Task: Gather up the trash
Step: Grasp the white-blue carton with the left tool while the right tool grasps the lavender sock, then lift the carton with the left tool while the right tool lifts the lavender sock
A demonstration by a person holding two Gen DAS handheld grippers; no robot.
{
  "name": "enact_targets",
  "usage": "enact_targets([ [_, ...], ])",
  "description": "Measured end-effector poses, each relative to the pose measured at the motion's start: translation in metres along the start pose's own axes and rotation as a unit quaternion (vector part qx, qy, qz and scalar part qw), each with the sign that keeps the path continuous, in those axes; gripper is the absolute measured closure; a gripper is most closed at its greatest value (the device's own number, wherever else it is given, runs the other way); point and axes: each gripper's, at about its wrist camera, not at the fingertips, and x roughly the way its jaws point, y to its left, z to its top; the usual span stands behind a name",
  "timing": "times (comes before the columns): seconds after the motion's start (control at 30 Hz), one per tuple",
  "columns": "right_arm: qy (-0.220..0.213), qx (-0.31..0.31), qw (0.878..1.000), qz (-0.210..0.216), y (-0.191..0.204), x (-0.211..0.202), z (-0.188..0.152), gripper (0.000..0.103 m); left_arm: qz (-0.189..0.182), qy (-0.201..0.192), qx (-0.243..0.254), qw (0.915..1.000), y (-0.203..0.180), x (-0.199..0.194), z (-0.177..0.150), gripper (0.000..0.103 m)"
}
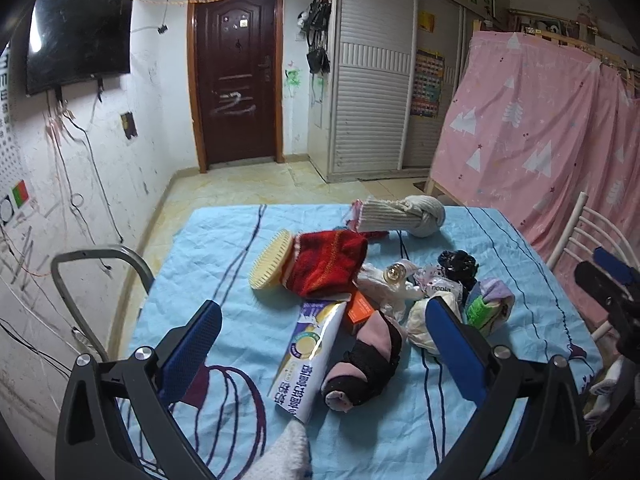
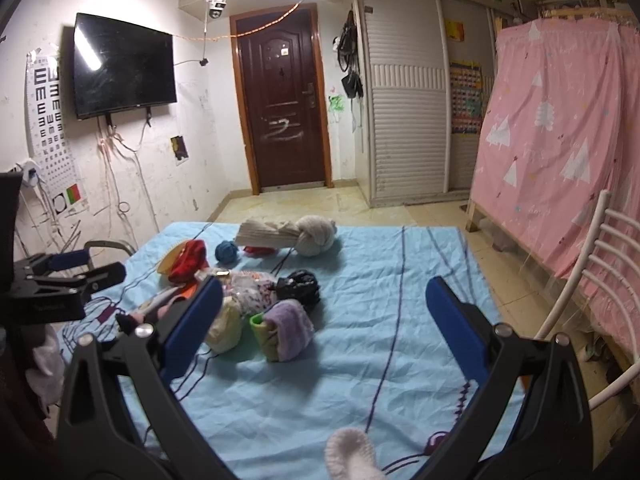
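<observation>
A pile of clutter lies on the blue cloth-covered table (image 1: 224,240). In the left wrist view it holds a large toothpaste tube (image 1: 310,354), a pink and black sock bundle (image 1: 366,364), an orange box (image 1: 359,309), crumpled white plastic wrappers (image 1: 384,284), a black crumpled bag (image 1: 458,264) and a cream wad (image 1: 424,326). My left gripper (image 1: 324,338) is open, its jaws either side of the tube and sock bundle. My right gripper (image 2: 326,312) is open and empty, above the table near a purple sock roll (image 2: 290,330) and the black bag (image 2: 299,286).
A red knit item (image 1: 328,262) and a yellow brush (image 1: 272,266) lie left of the pile. A knotted beige knit (image 1: 404,214) lies at the far edge. A metal chair (image 1: 96,280) stands left of the table and a white chair (image 2: 592,280) right.
</observation>
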Motion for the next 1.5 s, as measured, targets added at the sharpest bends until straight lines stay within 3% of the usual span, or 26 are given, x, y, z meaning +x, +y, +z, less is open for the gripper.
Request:
enact_targets([
  [0.3,0.062,0.017,0.996,0.063,0.007,0.034,-0.008,0.006,-0.025,0.026,-0.018,0.9992,0.022,0.016,-0.006,0.010],
  [0.7,0.130,0.023,0.987,0.087,0.011,0.081,-0.020,0.006,-0.050,0.083,-0.025,0.9950,0.035,0.063,-0.011,0.011],
  [0.77,0.140,0.022,0.986,0.091,0.012,0.087,-0.021,0.006,-0.051,0.094,-0.020,0.9940,0.034,0.073,-0.011,0.016],
  [0.9,0.155,0.025,0.983,0.097,0.011,0.094,-0.021,0.006,-0.067,0.134,-0.027,0.9884,0.035,0.094,-0.015,0.038],
  [1.0,0.168,0.023,0.980,0.100,0.013,0.100,-0.021,0.006,-0.081,0.142,-0.037,0.9858,0.036,0.101,-0.016,0.044],
  [1.1,0.184,0.022,0.977,0.101,0.014,0.109,-0.021,0.015,-0.084,0.144,-0.034,0.9854,0.034,0.103,-0.016,0.055],
  [1.2,0.194,0.027,0.975,0.106,0.014,0.115,-0.022,0.023,-0.080,0.145,-0.029,0.9857,0.031,0.103,-0.017,0.074],
  [1.27,0.197,0.034,0.974,0.109,0.012,0.117,-0.022,0.027,-0.081,0.145,-0.029,0.9857,0.031,0.102,-0.017,0.077],
  [1.4,0.200,0.054,0.972,0.115,0.004,0.118,-0.024,0.060,-0.087,0.139,-0.040,0.9857,0.035,0.093,-0.016,0.079],
  [1.5,0.181,0.055,0.975,0.113,0.002,0.109,-0.024,0.069,-0.085,0.128,-0.039,0.9874,0.035,0.082,-0.013,0.079],
])
